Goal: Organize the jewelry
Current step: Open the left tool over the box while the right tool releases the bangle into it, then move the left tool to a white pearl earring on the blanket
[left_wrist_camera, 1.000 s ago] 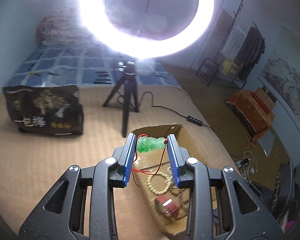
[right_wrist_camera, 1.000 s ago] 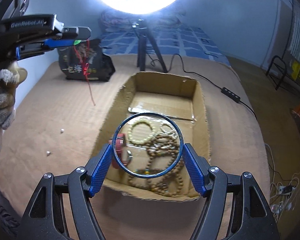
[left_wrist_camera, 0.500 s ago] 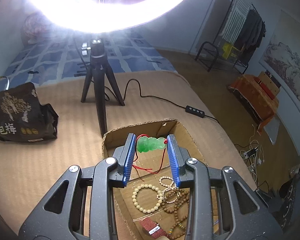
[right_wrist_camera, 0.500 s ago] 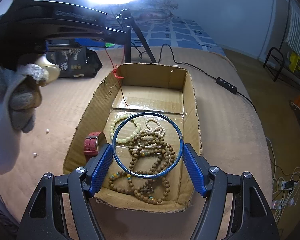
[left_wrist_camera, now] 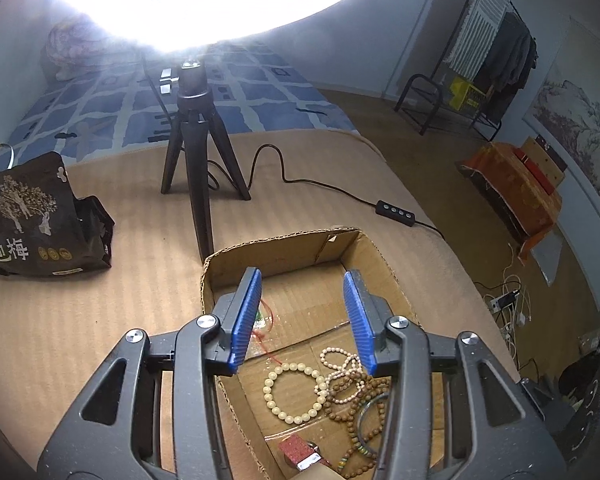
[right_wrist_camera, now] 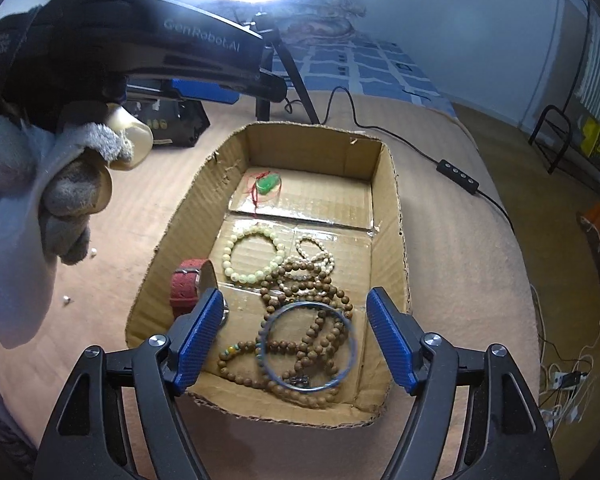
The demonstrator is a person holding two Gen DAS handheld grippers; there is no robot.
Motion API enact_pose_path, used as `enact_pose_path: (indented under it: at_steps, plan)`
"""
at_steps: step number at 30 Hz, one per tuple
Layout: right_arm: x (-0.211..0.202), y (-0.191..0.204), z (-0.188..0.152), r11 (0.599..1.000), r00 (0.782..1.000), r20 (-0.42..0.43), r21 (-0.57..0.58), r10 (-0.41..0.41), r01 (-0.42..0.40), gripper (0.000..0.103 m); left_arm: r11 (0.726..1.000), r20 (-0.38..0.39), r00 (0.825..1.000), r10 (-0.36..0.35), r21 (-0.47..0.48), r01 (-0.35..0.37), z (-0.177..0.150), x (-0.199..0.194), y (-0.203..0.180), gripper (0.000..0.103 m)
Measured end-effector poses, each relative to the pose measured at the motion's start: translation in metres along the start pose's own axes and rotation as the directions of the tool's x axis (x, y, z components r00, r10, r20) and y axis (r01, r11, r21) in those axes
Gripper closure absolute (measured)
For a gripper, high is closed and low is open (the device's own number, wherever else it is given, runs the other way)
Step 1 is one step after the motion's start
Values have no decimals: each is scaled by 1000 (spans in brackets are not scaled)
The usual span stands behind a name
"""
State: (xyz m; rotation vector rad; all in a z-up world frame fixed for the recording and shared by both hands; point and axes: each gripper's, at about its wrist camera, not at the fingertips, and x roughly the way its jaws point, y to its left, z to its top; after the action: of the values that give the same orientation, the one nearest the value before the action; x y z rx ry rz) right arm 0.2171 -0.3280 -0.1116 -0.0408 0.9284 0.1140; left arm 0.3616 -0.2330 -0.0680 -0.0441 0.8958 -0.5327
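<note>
Your jade pendant (right_wrist_camera: 269,184) lies at the cardboard box's (right_wrist_camera: 396,216) far-left corner, the blue bangle (right_wrist_camera: 308,346) on the beads at its near edge — right between your right claw (right_wrist_camera: 296,336), spread wide and empty. Left claw (left_wrist_camera: 306,316), also wide, hangs over the far end.

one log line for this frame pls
left gripper: open, empty | right gripper: open, empty | green pendant: box far end | blue bangle: on brown beads
</note>
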Motion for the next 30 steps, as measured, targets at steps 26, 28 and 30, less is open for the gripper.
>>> enact_pose_path:
  at_steps: [26, 28, 30]
  plan:
    - [-60, 25, 14, 994, 990, 113, 65, 78, -86, 29, 990, 62, 988, 142, 2, -143, -42, -136, 86, 60]
    - [-60, 29, 16, 992, 989, 116, 74, 95, -104, 29, 989, 71, 987, 147, -10, -147, -51, -146, 97, 60]
    - [-59, 36, 20, 989, 986, 124, 79, 112, -122, 29, 988, 72, 986, 153, -17, -152, -63, -155, 108, 60]
